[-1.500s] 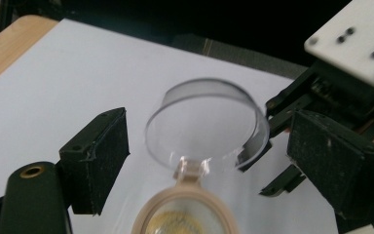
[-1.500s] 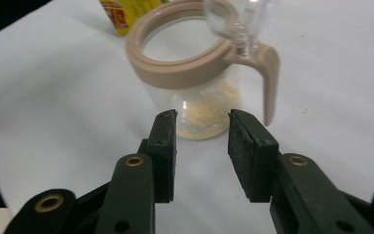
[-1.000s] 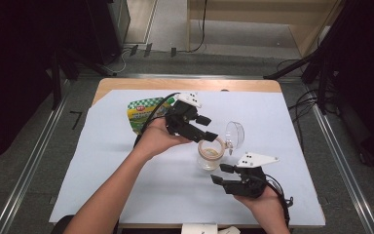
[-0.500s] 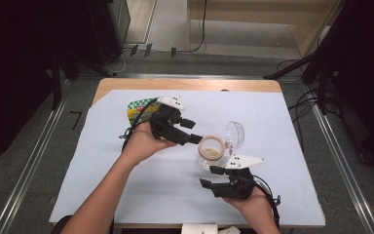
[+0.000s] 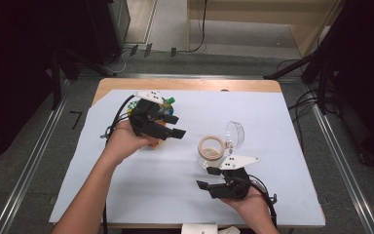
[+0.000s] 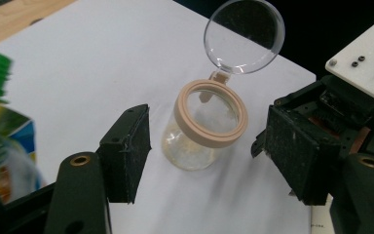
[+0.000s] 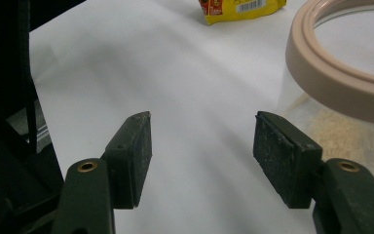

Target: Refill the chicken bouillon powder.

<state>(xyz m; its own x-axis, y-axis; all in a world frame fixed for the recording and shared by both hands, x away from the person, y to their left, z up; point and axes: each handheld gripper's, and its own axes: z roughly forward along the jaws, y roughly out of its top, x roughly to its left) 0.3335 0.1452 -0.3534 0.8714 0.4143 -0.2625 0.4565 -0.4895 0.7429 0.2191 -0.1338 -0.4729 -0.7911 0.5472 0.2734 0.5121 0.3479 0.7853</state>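
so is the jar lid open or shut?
Open. The clear lid stands flipped back on its hinge above the jar, whose beige rim is uncovered.

Pale blue sheet (image 5: 126, 195) covers the wooden tabletop (image 5: 190, 85); grey floor with metal rails (image 5: 24, 180) and cables (image 5: 302, 105) around.

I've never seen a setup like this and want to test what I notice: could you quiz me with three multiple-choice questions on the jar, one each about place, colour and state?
1. Where does the jar stand?
A. on the white table cover
B. on the floor
C. in a hand

2. What colour is the jar's rim?
A. blue
B. beige
C. black

3. How is the jar's clear lid?
A. screwed shut
B. lying far off
C. flipped up, open

Answers:
1 A, the high view shows it on the cover near the right gripper.
2 B, the left gripper view shows a beige ring.
3 C, the lid stands up behind the rim.
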